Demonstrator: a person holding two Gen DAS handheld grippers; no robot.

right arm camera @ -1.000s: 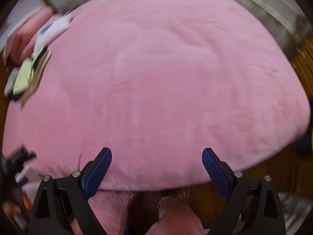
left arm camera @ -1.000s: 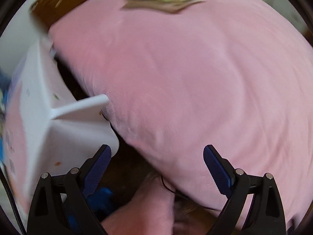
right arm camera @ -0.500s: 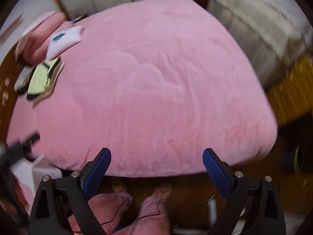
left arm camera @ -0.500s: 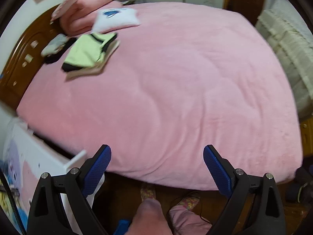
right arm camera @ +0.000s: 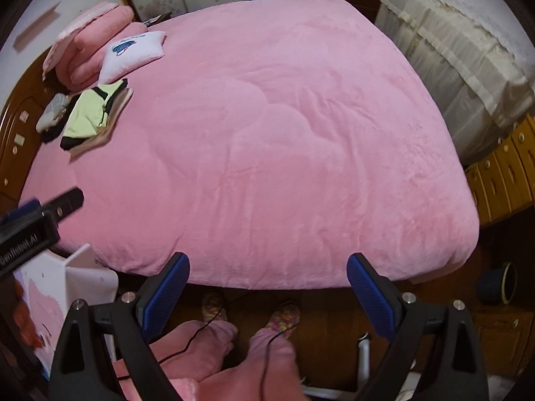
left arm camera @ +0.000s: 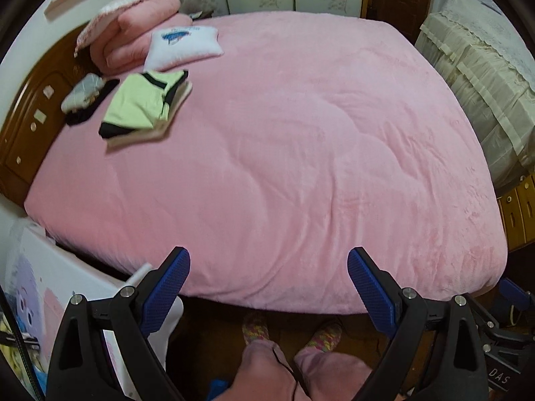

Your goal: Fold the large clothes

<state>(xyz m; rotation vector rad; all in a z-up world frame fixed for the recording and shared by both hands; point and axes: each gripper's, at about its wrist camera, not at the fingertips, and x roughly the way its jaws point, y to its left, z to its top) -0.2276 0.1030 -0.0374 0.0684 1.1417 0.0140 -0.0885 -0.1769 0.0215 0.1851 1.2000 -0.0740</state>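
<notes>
Lying at far left against the wooden headboard (left arm camera: pixel 30 113): a grey-and-black bundle (left arm camera: pixel 83 97), then a folded stack of clothes (left arm camera: pixel 143 107) topped in pale green, touching the pink bed cover (left arm camera: pixel 301 140). Resting just behind: a white pillow (left arm camera: pixel 184 46) and rolled pink quilt (left arm camera: pixel 133 40). Hovering over the bed's near edge, above slippered feet (left arm camera: pixel 255 329): left gripper (left arm camera: pixel 267 284), spread wide, pinching nothing. Further right, right gripper (right arm camera: pixel 267 285), likewise spread and empty. Seemingly pausing between garments, with nothing unfolded lying on the bed. Needing next, probably, a fresh large garment fetched and spread flat mid-bed. Standing at far right: a lace-draped cabinet (left arm camera: pixel 485 77).
</notes>
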